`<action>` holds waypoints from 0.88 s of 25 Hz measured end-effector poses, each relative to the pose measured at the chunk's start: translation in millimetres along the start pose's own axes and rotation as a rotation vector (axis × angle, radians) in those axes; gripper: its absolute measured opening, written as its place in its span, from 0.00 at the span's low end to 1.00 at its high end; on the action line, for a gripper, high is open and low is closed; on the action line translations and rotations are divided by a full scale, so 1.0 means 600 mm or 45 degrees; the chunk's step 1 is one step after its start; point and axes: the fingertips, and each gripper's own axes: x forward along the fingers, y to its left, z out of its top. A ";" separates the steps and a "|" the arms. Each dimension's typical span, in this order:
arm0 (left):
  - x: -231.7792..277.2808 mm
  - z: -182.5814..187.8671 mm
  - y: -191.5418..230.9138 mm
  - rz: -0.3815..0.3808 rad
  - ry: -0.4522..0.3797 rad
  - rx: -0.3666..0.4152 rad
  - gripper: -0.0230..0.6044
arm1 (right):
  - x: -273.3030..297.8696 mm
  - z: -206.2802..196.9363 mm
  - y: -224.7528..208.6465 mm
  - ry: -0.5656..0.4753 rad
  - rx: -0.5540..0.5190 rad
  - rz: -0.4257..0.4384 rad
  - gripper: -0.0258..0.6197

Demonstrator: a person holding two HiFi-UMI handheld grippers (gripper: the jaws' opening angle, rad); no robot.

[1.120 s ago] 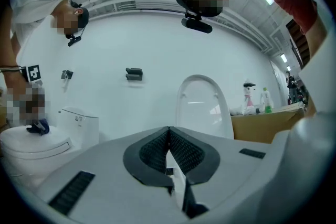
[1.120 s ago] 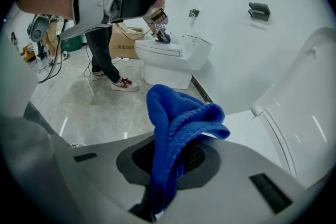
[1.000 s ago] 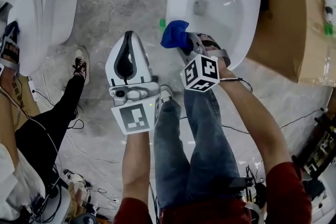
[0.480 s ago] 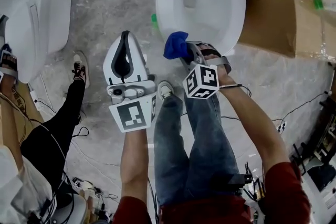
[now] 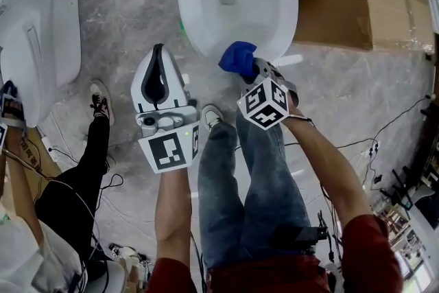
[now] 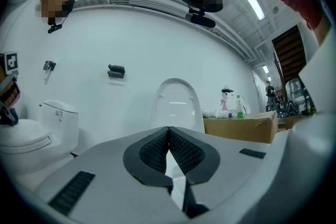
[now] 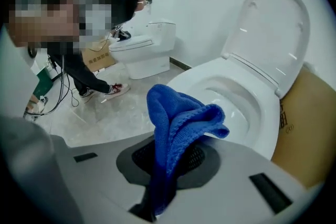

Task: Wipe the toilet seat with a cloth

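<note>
Between the jaws of the right gripper [image 7: 169, 162] a folded blue cloth [image 7: 178, 118] is pinched tight, its loose end bunched up beyond the tips. In the head view the cloth sits over the front rim of the white toilet [image 5: 191, 27]; whether it touches the rim cannot be told. The toilet's lid [image 7: 273, 23] stands raised behind the bowl. Just beside this gripper, off the front left of the toilet, the left gripper [image 5: 160, 51] is held level with its jaws closed on each other and nothing in them. Below both grippers are the person's own legs in jeans [image 5: 236, 182] and one shoe [image 5: 210, 117] on the grey stone floor [image 5: 137, 3]. A cardboard box [image 5: 336, 3] stands close against the toilet's right side, with spray bottles [image 6: 227, 102] on top. Well to the left stands a second toilet [image 5: 31, 44], and near it another person's leg in black trousers [image 5: 75, 161], with cables [image 5: 103, 182] trailing on the floor.
</note>
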 end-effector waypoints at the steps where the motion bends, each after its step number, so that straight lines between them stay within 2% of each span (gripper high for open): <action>1: 0.002 -0.001 -0.007 -0.011 0.002 0.000 0.06 | -0.004 -0.010 -0.008 0.005 0.027 -0.011 0.13; 7: 0.024 -0.011 -0.044 -0.075 0.009 -0.008 0.06 | -0.025 -0.071 -0.081 0.044 0.175 -0.106 0.13; 12: 0.042 -0.025 -0.075 -0.120 0.012 -0.009 0.06 | -0.027 -0.107 -0.140 0.065 0.237 -0.176 0.13; 17: 0.072 -0.033 -0.088 -0.136 0.020 0.000 0.06 | -0.018 -0.114 -0.200 0.072 0.267 -0.218 0.13; 22: 0.109 -0.024 -0.088 -0.142 0.030 0.009 0.06 | -0.007 -0.094 -0.260 0.072 0.304 -0.244 0.13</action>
